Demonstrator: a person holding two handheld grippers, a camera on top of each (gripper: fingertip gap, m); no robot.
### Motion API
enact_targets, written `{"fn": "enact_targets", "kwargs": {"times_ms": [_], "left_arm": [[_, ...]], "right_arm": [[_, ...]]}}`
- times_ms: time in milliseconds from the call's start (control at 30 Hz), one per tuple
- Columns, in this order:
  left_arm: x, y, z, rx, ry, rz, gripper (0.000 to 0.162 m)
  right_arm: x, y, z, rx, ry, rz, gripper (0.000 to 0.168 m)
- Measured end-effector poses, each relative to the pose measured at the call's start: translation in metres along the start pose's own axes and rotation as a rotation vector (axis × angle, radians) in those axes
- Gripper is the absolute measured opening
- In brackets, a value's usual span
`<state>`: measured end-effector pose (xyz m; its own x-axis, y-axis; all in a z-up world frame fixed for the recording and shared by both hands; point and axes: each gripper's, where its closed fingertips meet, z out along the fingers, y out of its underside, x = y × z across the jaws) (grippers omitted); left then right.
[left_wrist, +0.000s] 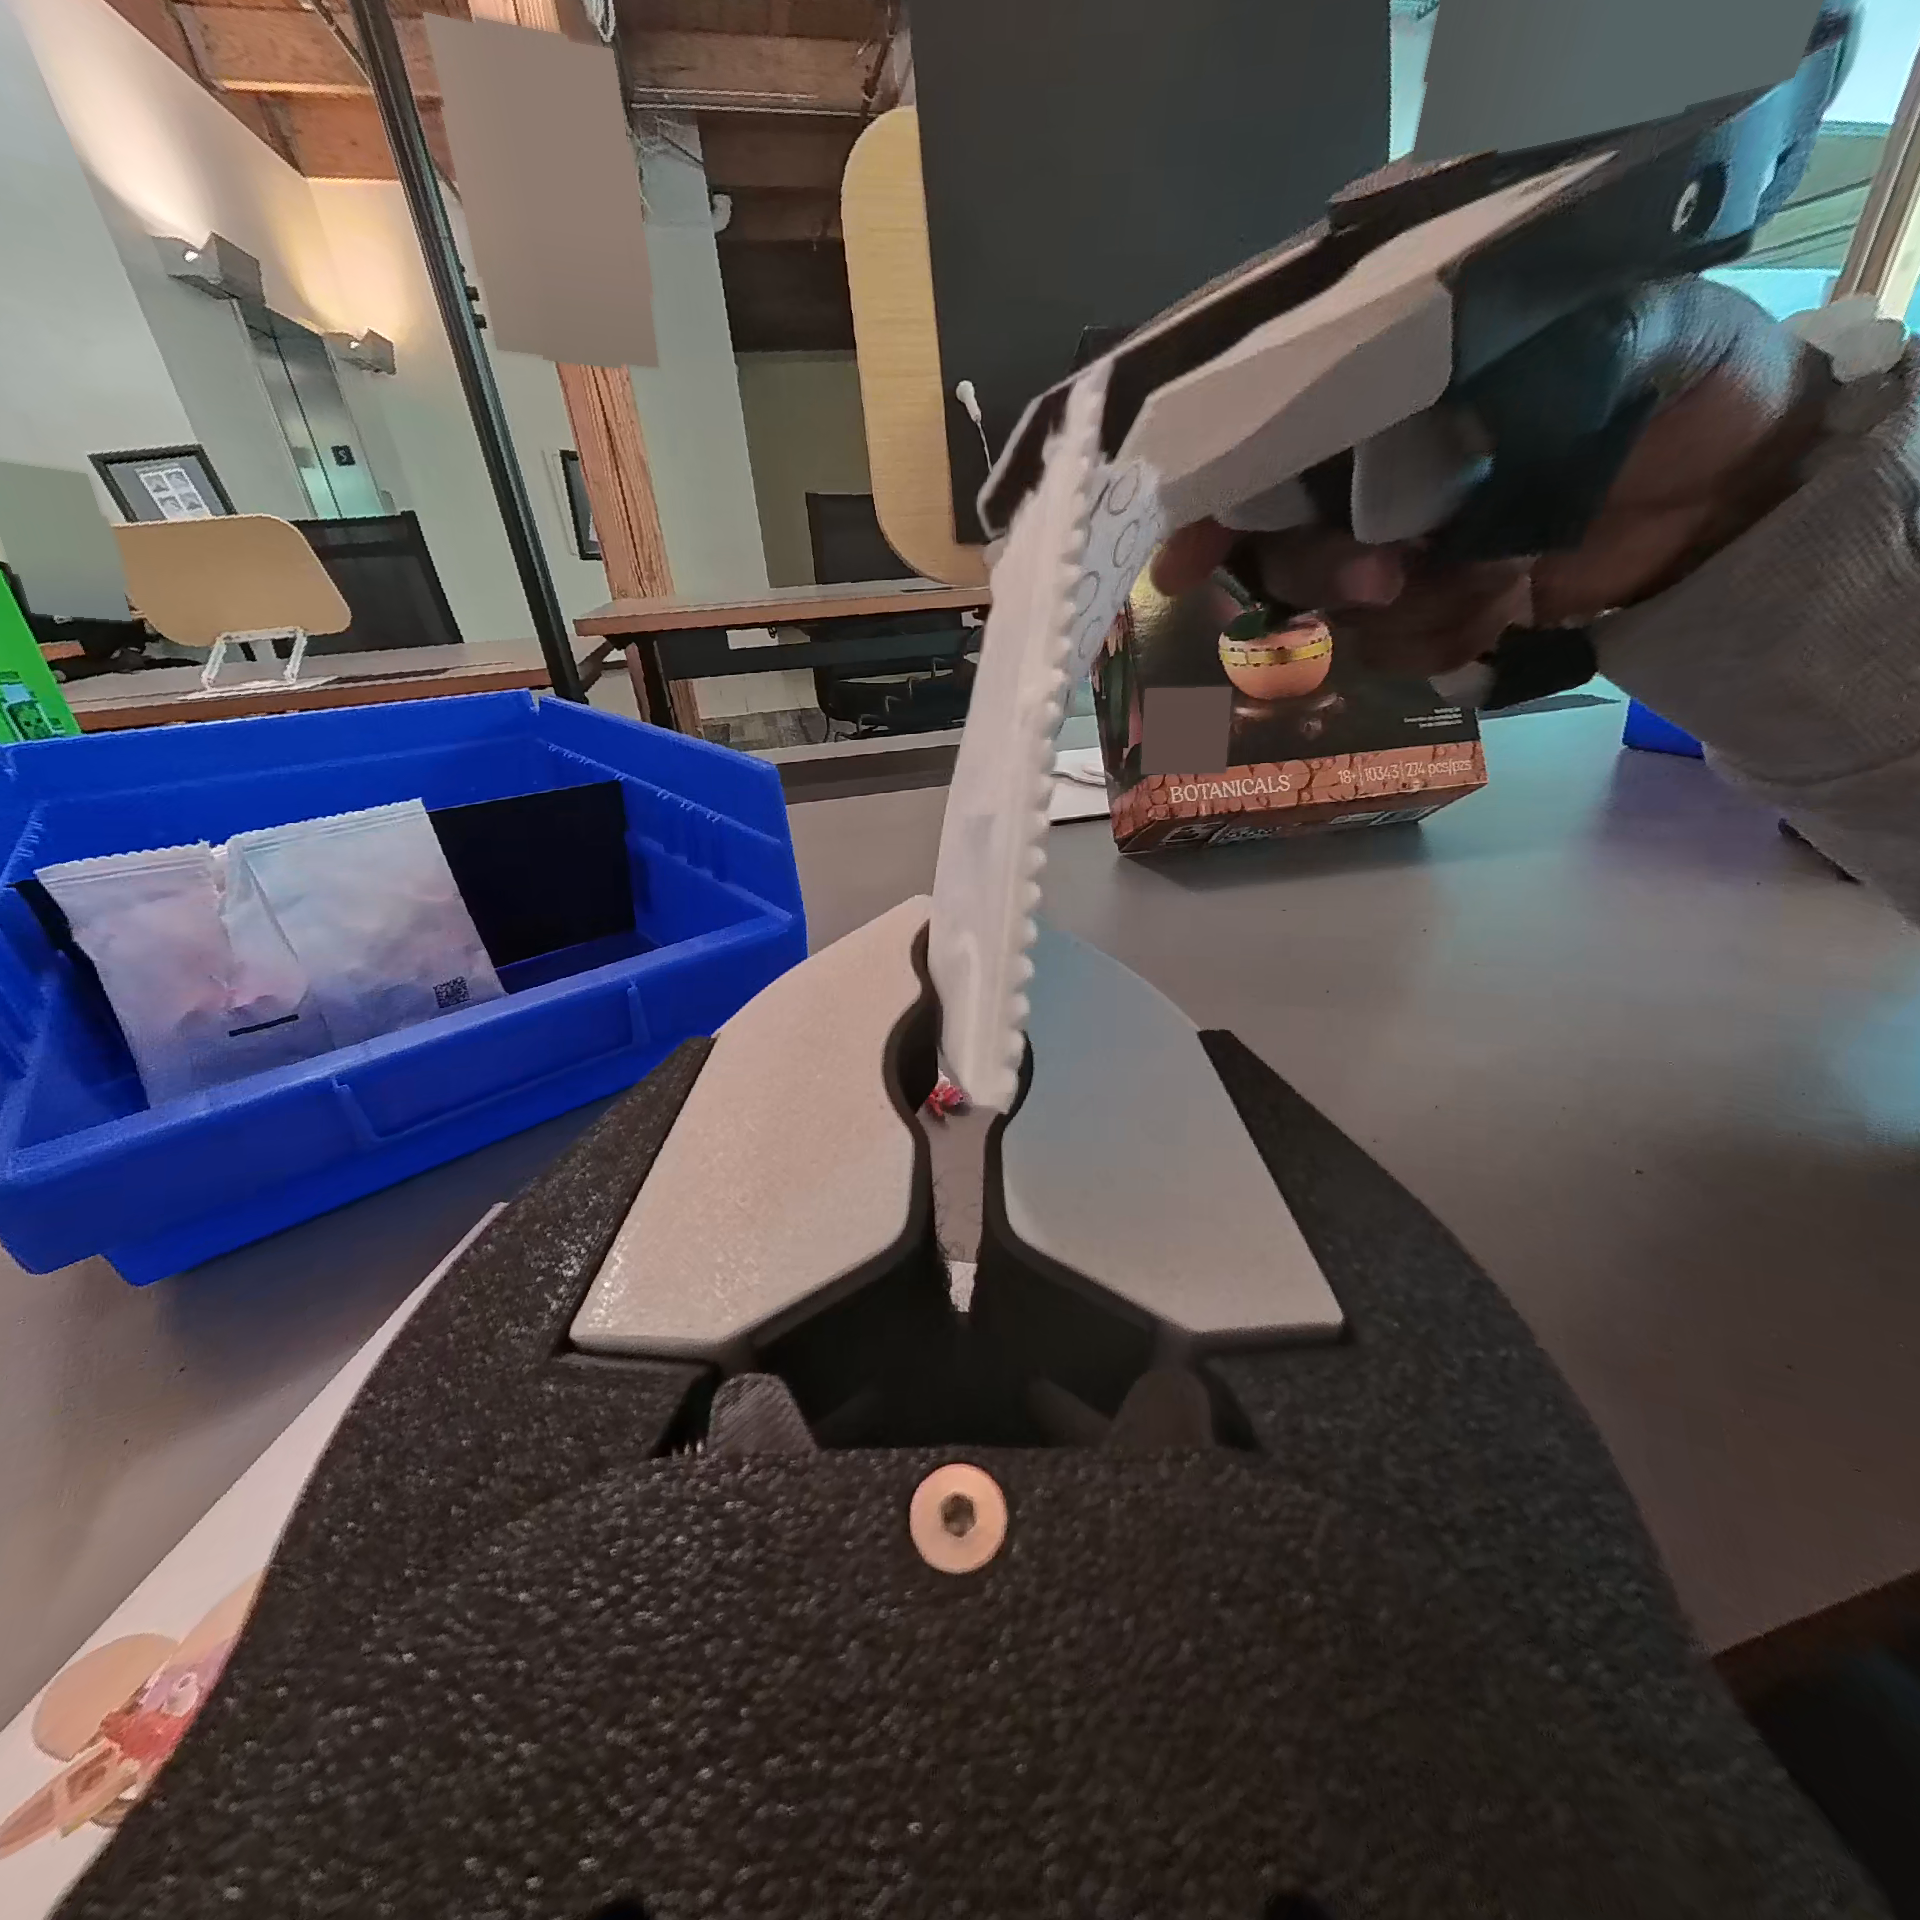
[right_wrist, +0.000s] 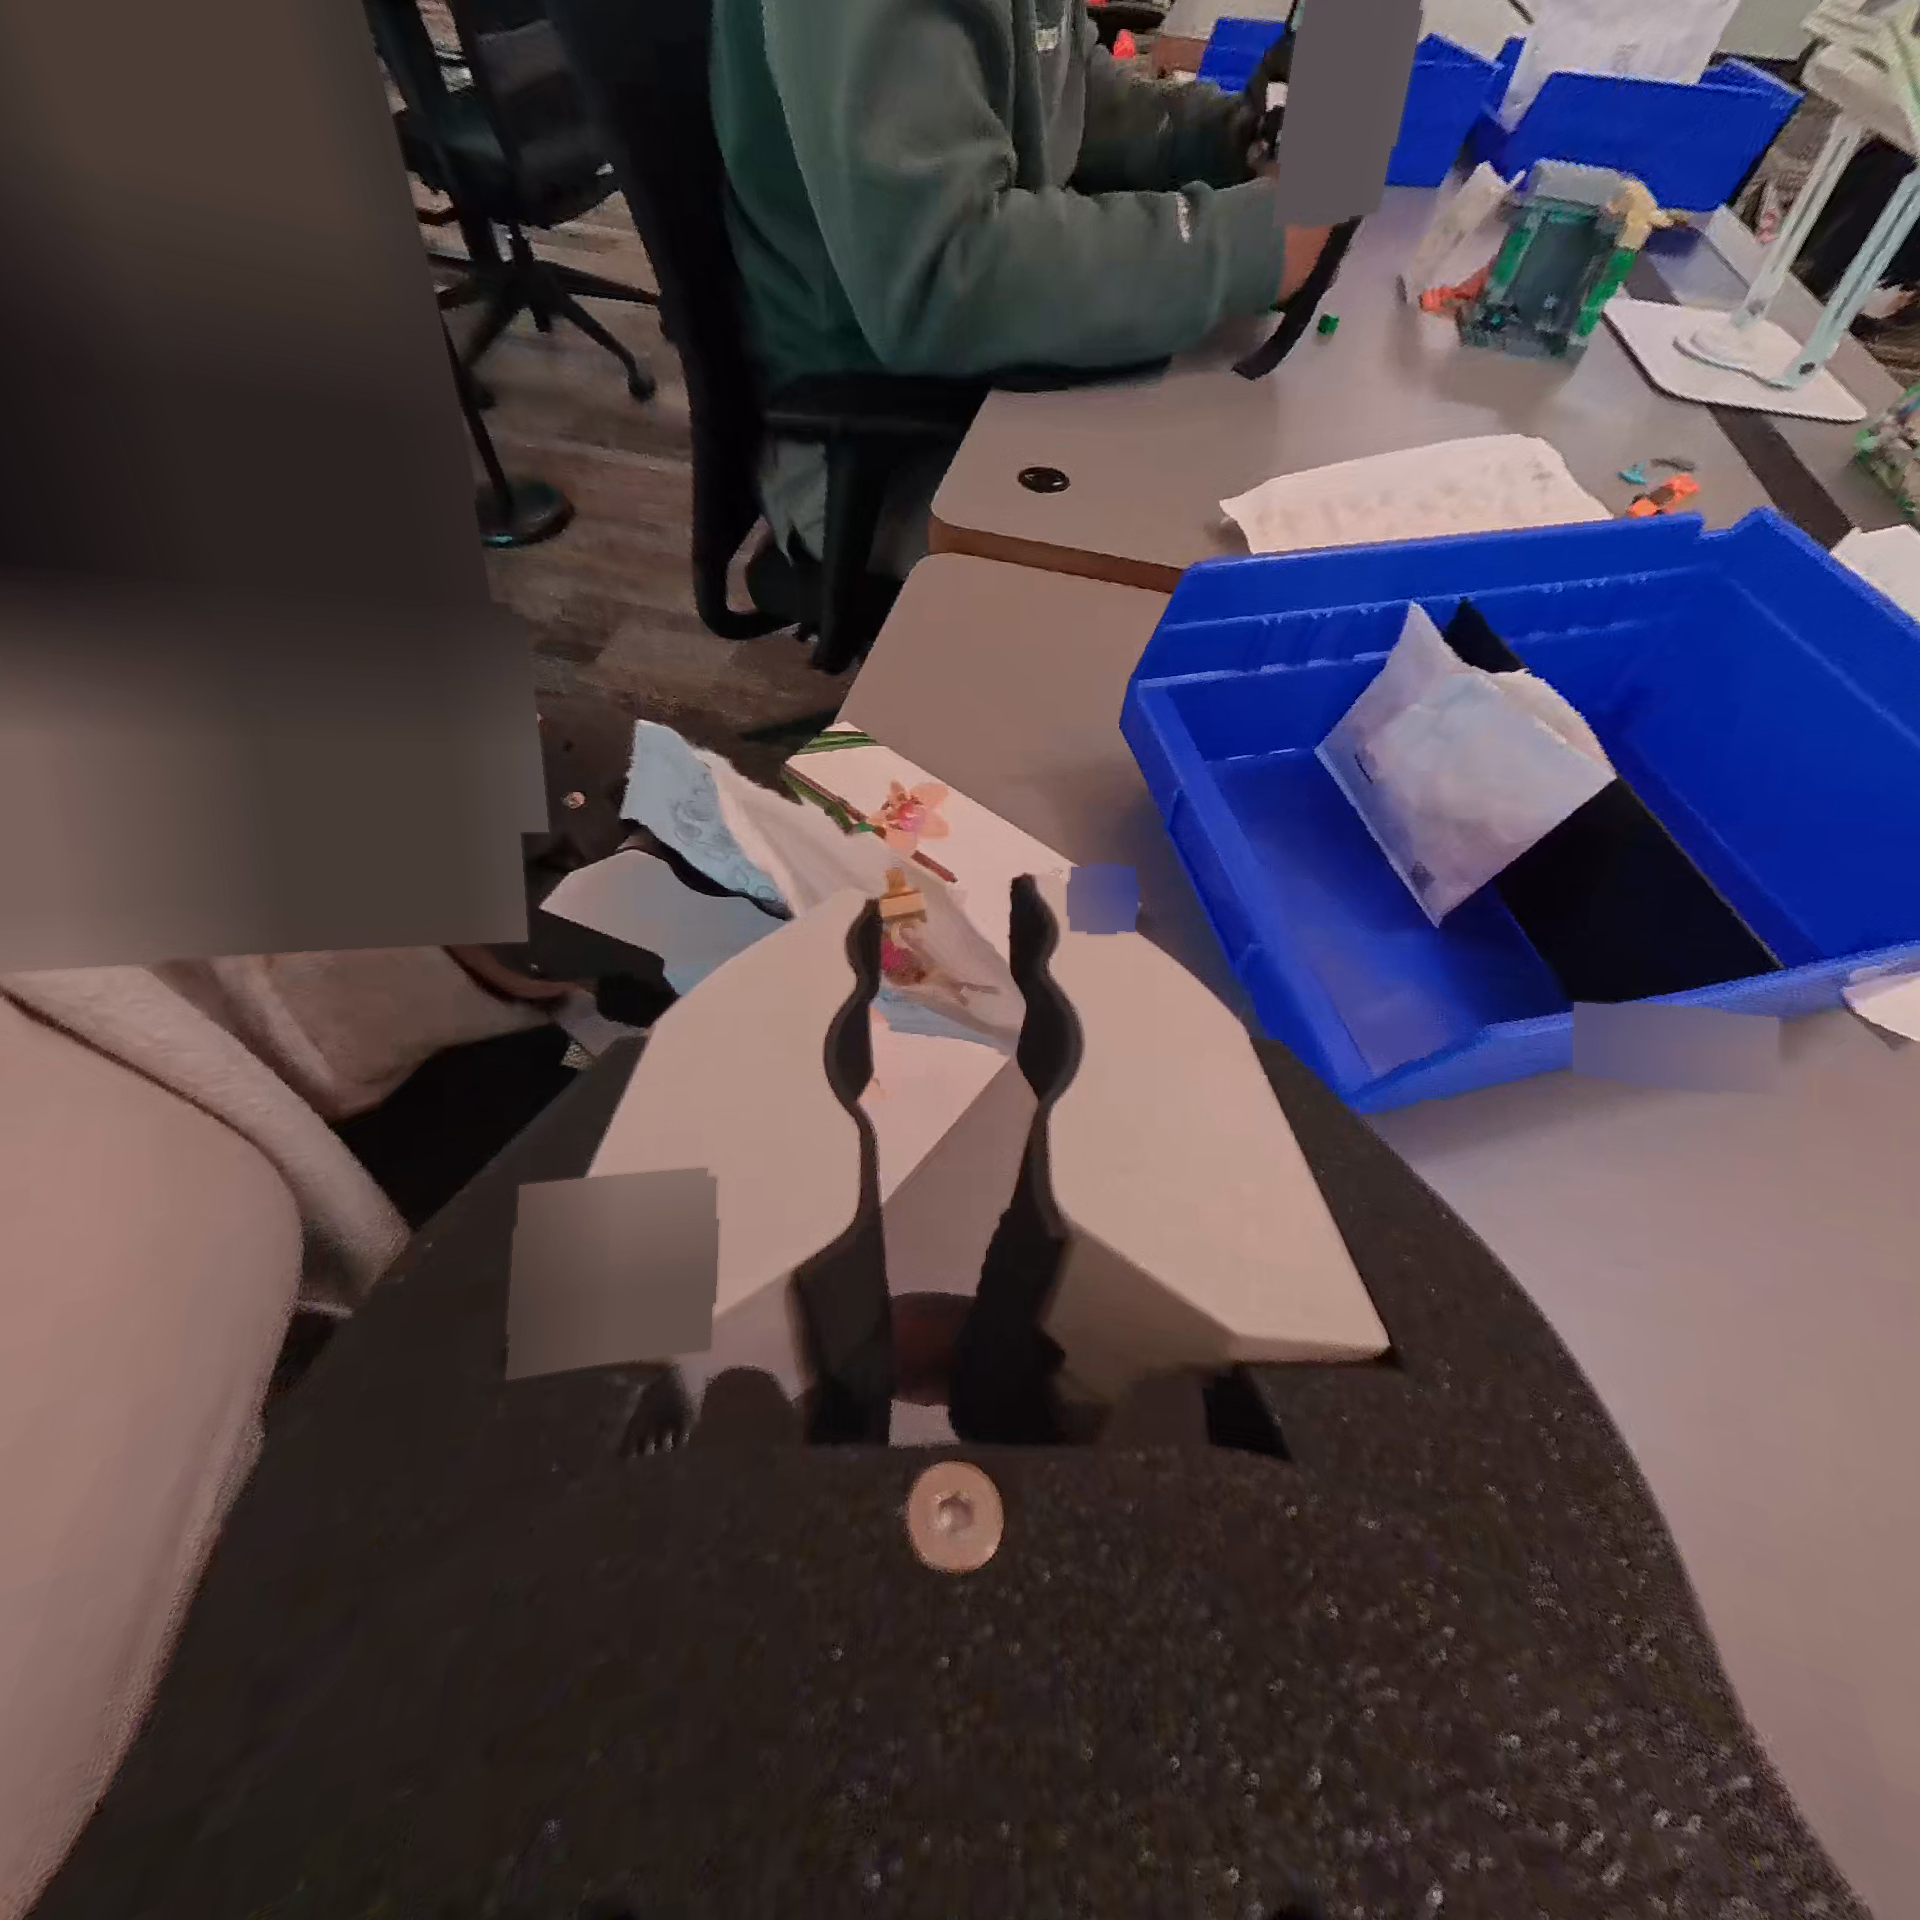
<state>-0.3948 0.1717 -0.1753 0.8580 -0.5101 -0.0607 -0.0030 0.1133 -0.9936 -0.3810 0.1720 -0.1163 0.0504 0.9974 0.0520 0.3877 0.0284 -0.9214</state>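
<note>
A white paper pouch (left_wrist: 992, 862) with a serrated edge is pinched at both ends above the grey tabletop (left_wrist: 1455, 1091), by the closed left gripper (left_wrist: 961, 1049) and the right gripper (left_wrist: 1049, 457); a blue bin (left_wrist: 436, 1101) is seen nearby.

The lower end of the white packet (left_wrist: 987, 935) vanishes between the left gripper (left_wrist: 961, 1081) fingers, so how deep it sits is anyone's guess. Its top goes behind the right gripper (left_wrist: 1049, 468), which is smeared with motion blur in the left wrist view, and the hand (left_wrist: 1455, 561) behind it is just as soft.

The blue bin (left_wrist: 416, 1122) runs off the left edge, and its black divider (left_wrist: 540, 873) is half covered by two pouches (left_wrist: 270, 956). The printed sheet (left_wrist: 156, 1704) slips under the gripper body.

In the right wrist view, what lies in the right gripper (right_wrist: 945, 977) gap cannot be made out. The small toy build (right_wrist: 1548, 270) far off is too tiny to read.
</note>
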Motion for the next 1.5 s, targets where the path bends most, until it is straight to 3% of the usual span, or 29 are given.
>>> {"fn": "enact_targets", "kwargs": {"times_ms": [200,300,367,433,500,600,800,933,1100,1200,1267,1367,1500], "left_arm": [[-0.002,-0.001,-0.001,0.012,-0.006,-0.021,0.002],[-0.003,-0.002,-0.002,0.017,-0.013,-0.027,0.002],[-0.005,-0.004,-0.004,0.025,-0.024,-0.033,0.002],[-0.008,-0.005,-0.005,0.035,-0.031,-0.044,0.001],[-0.010,-0.005,-0.006,0.039,-0.034,-0.056,0.002],[-0.010,-0.005,-0.006,0.040,-0.036,-0.059,0.001],[-0.009,-0.005,-0.006,0.040,-0.032,-0.057,0.002],[-0.009,-0.006,-0.006,0.043,-0.032,-0.061,0.002],[-0.009,-0.005,-0.006,0.042,-0.031,-0.061,0.002],[-0.010,-0.005,-0.006,0.040,-0.031,-0.062,0.002],[-0.010,-0.005,-0.006,0.040,-0.033,-0.064,0.002],[-0.010,-0.005,-0.006,0.038,-0.035,-0.064,0.002],[-0.009,-0.005,-0.005,0.038,-0.031,-0.064,0.002]], "right_arm": [[0.015,-0.015,-0.020,0.134,0.011,0.049,0.026],[0.029,-0.002,-0.024,0.099,0.048,0.050,0.028],[0.056,0.028,-0.025,0.010,0.159,0.006,0.024],[0.083,0.090,-0.015,-0.212,0.213,0.069,0.023],[0.093,0.136,-0.001,-0.333,0.213,0.155,0.026],[0.102,0.157,0.014,-0.355,0.251,0.140,0.028],[0.102,0.173,0.030,-0.400,0.194,0.214,0.031],[0.102,0.172,0.032,-0.367,0.184,0.242,0.017],[0.101,0.173,0.032,-0.352,0.174,0.252,0.017],[0.104,0.172,0.029,-0.343,0.183,0.254,0.016],[0.105,0.166,0.024,-0.311,0.191,0.264,0.006],[0.102,0.150,0.012,-0.276,0.187,0.265,0.006],[0.106,0.155,0.010,-0.322,0.209,0.212,0.008]]}}
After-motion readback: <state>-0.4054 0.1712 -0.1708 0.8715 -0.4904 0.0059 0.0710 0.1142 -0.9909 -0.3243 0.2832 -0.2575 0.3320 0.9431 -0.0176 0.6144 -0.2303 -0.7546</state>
